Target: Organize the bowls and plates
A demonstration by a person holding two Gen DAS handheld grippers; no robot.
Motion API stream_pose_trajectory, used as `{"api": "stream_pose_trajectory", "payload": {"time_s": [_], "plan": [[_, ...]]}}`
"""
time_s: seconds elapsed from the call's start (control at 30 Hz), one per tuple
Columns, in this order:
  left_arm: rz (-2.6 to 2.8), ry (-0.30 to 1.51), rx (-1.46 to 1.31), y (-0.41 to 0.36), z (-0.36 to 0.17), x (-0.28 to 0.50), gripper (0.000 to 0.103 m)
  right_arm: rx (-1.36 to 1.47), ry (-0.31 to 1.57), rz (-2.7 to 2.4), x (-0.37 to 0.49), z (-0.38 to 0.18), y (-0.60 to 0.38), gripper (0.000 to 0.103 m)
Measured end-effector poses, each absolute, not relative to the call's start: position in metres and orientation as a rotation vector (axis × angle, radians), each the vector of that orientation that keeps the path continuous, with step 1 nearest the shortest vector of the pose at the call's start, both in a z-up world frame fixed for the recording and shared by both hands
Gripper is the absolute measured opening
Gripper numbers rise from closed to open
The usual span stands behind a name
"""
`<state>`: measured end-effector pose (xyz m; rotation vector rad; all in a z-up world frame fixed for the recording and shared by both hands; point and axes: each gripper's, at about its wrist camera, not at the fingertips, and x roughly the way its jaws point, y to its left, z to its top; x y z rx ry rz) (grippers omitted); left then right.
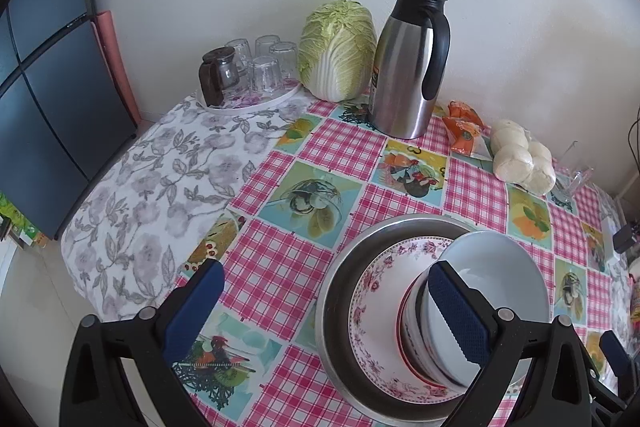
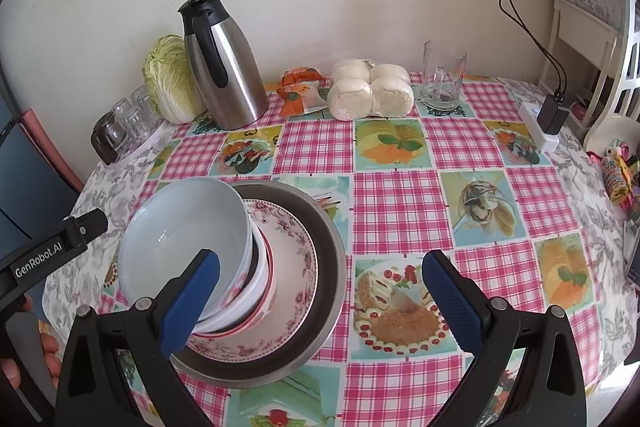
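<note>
Vinyl, glossy and checked in pink and white with printed food panels, covers the bench (image 2: 392, 203) I am working over, a grey floral cloth showing at its edges; on it sits the biggest piece of the task, a round steel basin (image 2: 332, 247) with a dull brushed rim; nested flat inside that is a floral-rimmed plate (image 2: 296, 267), glazed white with a pink rose border; on the plate stands a stack of bowls (image 2: 260, 279), red-banded ceramic; topmost is a plain white bowl (image 2: 184, 227), smooth and deep, sitting crooked and tipped toward the left of my right camera. I judge the stacking to be nearly done, the last bowl just put down but not seated level. My right claw (image 2: 320, 303) stands wide open and holds nothing, its ribbed blue pads (image 2: 452, 303) straddling the plate's edge and bare cloth; my left claw (image 1: 324, 307) is likewise spread wide and empty, one pad (image 1: 460, 315) in front of the bowl stack, whether touching I cannot tell. The next move, I think, calls for a gentle nudge to settle the tilted bowl squarely, since slick glaze on glaze may slide.
</note>
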<state>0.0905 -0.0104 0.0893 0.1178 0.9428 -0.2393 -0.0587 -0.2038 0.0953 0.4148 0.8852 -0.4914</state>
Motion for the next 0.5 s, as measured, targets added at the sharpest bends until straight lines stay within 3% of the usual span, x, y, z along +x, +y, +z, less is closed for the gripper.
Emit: {"api": "stream_pose_trajectory", "payload": {"time_s": [0.5], "plan": [[-0.246,0.948,0.149,0.008,0.078,0.064,0.103,0.407,0.887,-0.527,-0.094,0.088,-0.195,0.101]]}}
